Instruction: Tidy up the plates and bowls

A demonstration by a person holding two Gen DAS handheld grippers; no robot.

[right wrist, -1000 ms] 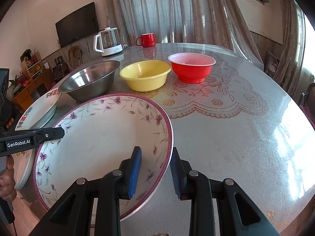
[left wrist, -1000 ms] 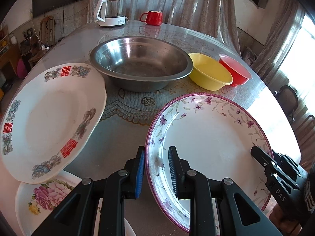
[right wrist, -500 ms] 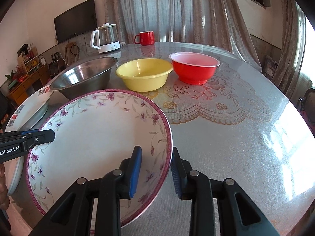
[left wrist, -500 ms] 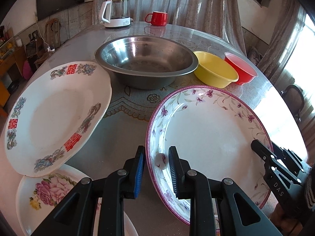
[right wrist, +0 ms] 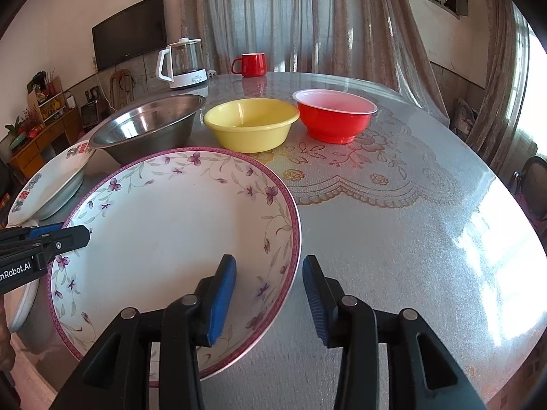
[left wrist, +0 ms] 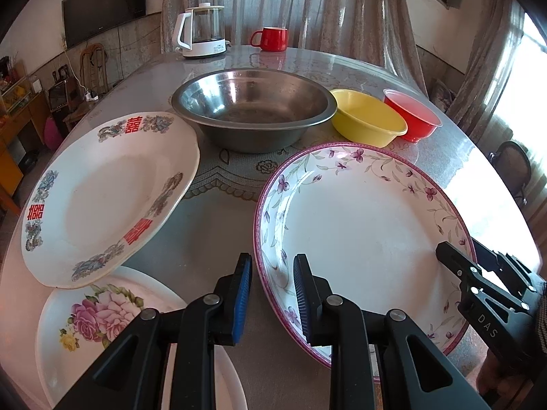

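- Purple-flowered plate point(left wrist: 359, 235) sits on the round table point(right wrist: 393, 239), nearest the viewer, in front of the steel bowl point(left wrist: 254, 109), yellow bowl point(left wrist: 367, 116) and red bowl point(left wrist: 412, 118).
- Left gripper point(left wrist: 272, 294) straddles the plate's left rim; jaws narrow, apparently clamped, though pad contact is unclear.
- Right gripper point(right wrist: 269, 299) is opening; the rim stands between its pads, untouched.

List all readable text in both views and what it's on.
"DAS" on the right claw's body, in the left wrist view.
"nRobot.AI", cut off at the frame edge, on the left claw's body, in the right wrist view.
Red "囍" characters on the white plate's rim.
Small print on the kettle base and on the TV: too small to read.
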